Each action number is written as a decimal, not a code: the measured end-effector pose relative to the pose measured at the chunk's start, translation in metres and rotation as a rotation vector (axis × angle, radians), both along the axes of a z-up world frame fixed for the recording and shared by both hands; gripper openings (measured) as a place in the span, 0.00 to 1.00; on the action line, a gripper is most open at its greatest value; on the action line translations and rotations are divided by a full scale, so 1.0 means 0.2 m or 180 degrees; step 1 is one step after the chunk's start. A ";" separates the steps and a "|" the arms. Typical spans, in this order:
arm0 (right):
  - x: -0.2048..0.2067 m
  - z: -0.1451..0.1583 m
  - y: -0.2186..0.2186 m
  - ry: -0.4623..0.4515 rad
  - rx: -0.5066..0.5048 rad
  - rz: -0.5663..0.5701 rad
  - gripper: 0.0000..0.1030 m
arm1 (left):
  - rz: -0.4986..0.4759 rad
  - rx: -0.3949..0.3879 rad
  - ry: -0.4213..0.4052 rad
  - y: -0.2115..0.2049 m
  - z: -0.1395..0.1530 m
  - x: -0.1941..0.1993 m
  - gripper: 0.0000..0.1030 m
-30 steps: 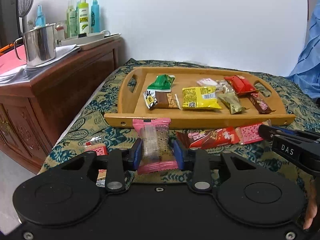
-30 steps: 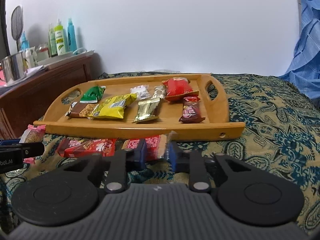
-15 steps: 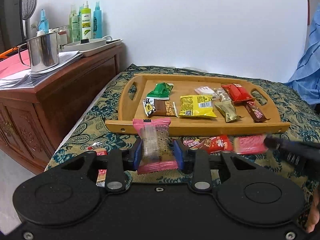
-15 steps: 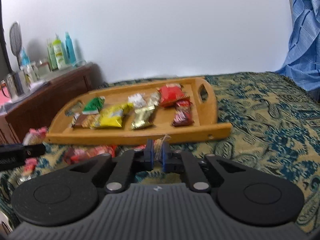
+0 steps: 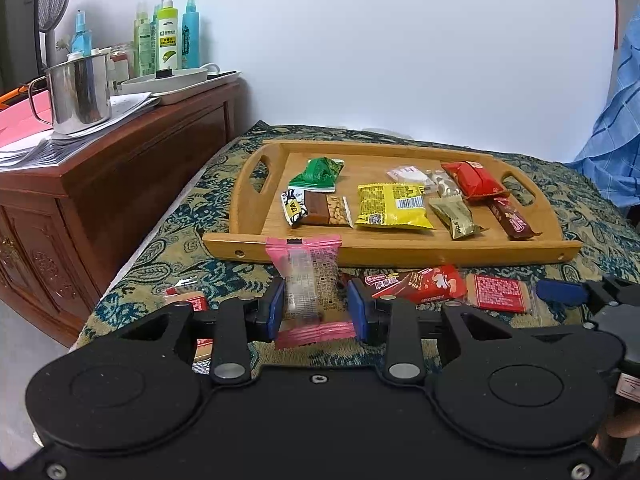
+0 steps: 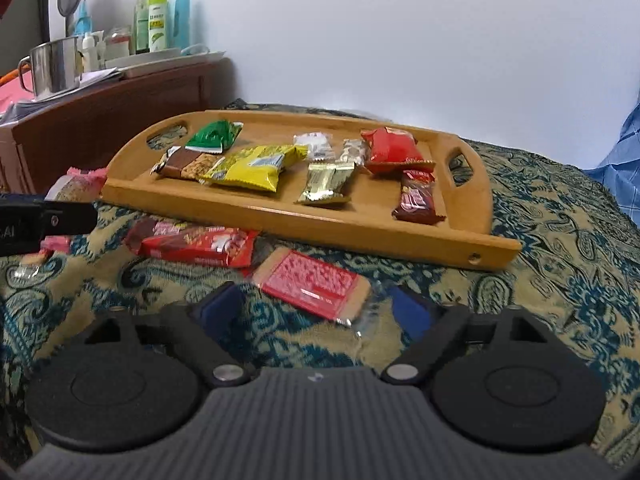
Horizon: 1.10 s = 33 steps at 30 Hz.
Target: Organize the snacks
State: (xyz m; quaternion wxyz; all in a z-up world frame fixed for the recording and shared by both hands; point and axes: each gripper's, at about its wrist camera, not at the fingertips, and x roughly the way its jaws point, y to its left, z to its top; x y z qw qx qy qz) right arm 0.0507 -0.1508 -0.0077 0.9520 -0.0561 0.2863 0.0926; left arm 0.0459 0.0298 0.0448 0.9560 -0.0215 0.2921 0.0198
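Left gripper clamping pink snack packet, holding it upright just before wooden tray. Right gripper jaws just springing wide, nothing gripped; red cracker packet lying on patterned cloth between its fingers, near tray's front rim.

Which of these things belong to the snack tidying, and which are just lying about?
Part of the job:
- wooden tray
- pink snack in left hand-held gripper
- red wafer packet
- long red bar

Just lying about:
- steel mug
- spray bottles
- papers
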 end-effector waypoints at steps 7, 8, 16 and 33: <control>0.07 -0.03 0.03 -0.0014 0.0070 0.0020 0.99 | -0.0027 -0.0006 0.0015 0.01 -0.02 0.02 0.31; 0.07 -0.03 0.03 -0.0025 0.0094 0.0002 0.94 | -0.0029 -0.0010 0.0017 0.01 -0.02 0.03 0.31; 0.00 -0.02 0.05 -0.0180 0.0084 -0.0017 0.66 | -0.0055 -0.0034 0.0002 0.00 -0.02 0.04 0.31; -0.04 0.20 -0.08 -0.0499 0.0248 -0.0057 0.66 | -0.0119 -0.0161 -0.0041 0.00 0.12 0.16 0.31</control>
